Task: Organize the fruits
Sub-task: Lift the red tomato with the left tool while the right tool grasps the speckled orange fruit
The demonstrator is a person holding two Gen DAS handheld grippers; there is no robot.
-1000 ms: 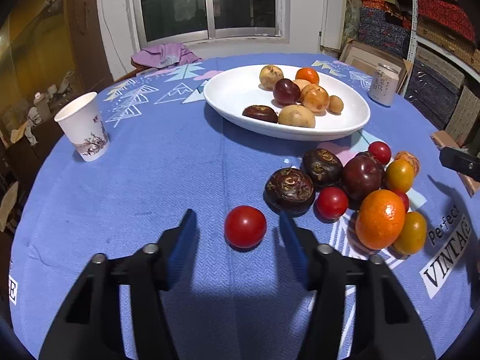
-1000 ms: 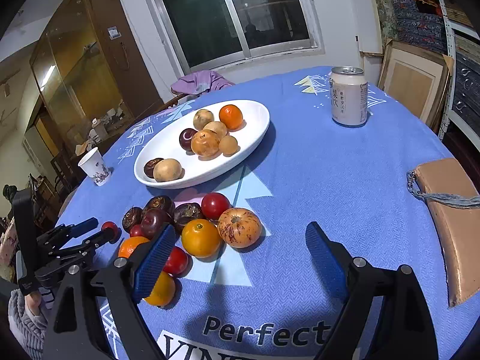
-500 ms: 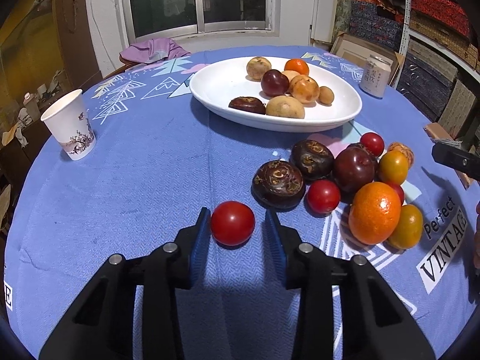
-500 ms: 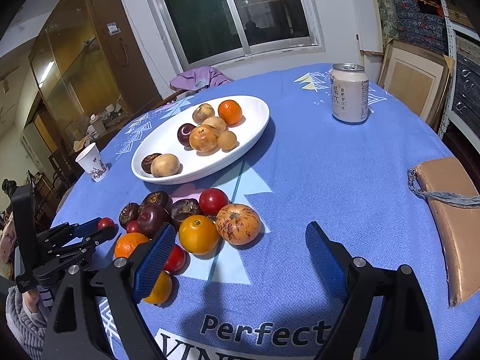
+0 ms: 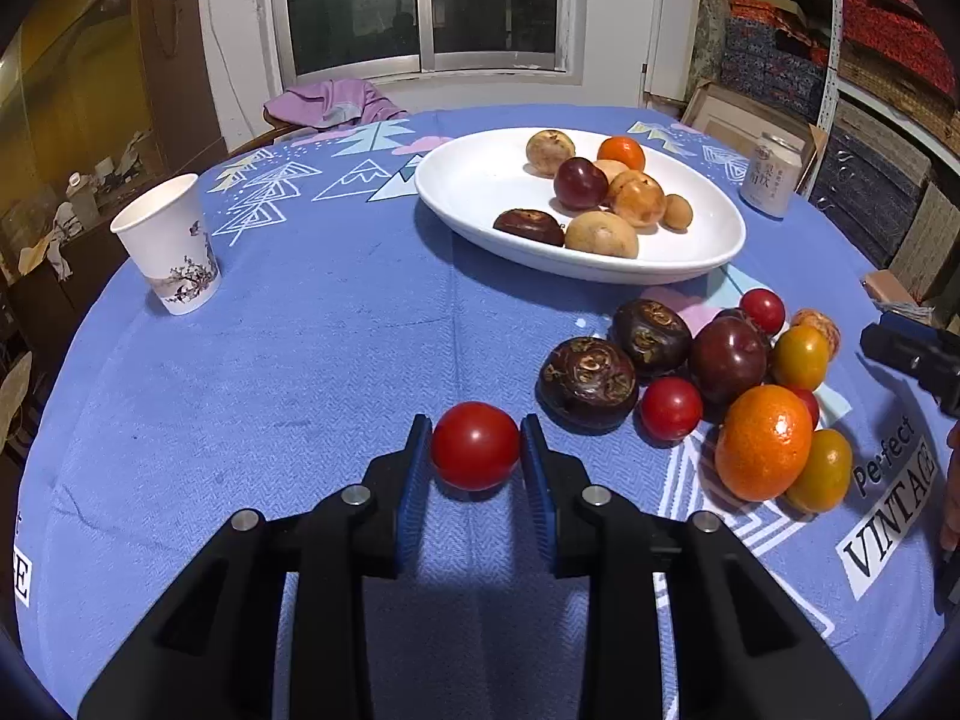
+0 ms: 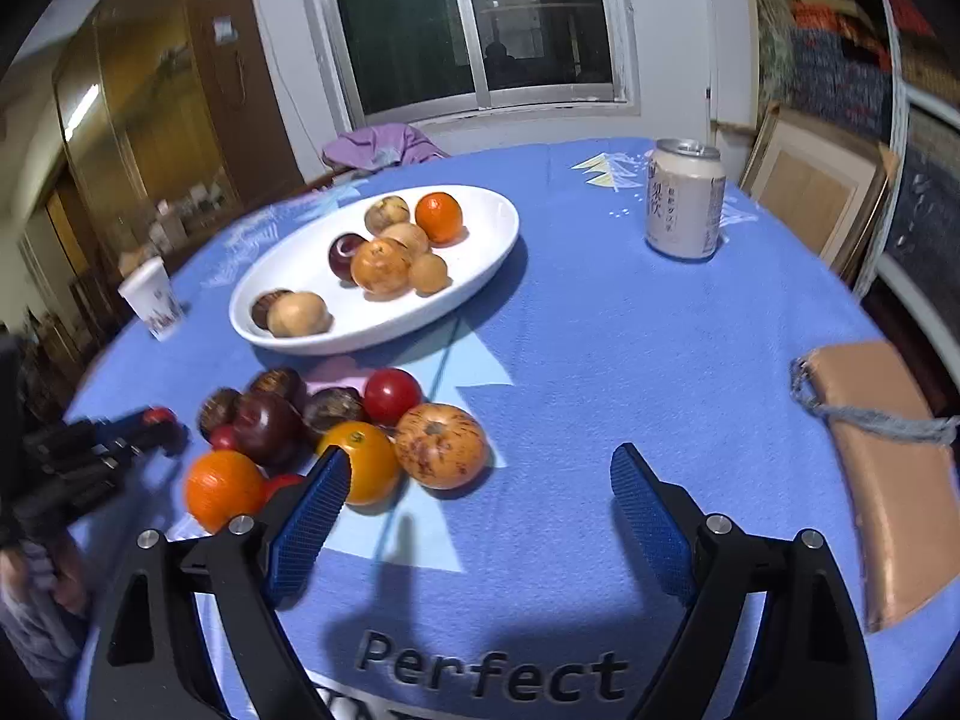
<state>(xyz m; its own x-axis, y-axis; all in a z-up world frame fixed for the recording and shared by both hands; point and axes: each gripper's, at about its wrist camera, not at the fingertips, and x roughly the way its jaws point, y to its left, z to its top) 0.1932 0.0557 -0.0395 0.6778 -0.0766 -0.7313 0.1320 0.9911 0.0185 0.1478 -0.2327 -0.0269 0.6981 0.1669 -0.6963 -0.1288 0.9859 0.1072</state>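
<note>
My left gripper (image 5: 475, 450) is shut on a red tomato (image 5: 474, 445), its blue pads touching both sides, low over the blue tablecloth. It also shows at the left of the right wrist view (image 6: 150, 423). A pile of loose fruit (image 5: 720, 384) lies to its right: dark purple fruits, small red tomatoes, an orange (image 5: 762, 443) and yellow ones. A white oval plate (image 5: 480, 192) holding several fruits stands behind. My right gripper (image 6: 480, 498) is open and empty, hovering just right of the pile (image 6: 336, 426).
A paper cup (image 5: 171, 246) stands at the left of the table. A drink can (image 6: 684, 207) stands at the back right. A tan purse (image 6: 888, 468) lies at the right edge. Purple cloth (image 5: 330, 102) lies at the far edge.
My left gripper has closed from wide open onto the red tomato. The right gripper has shifted slightly toward the fruit pile and stays open.
</note>
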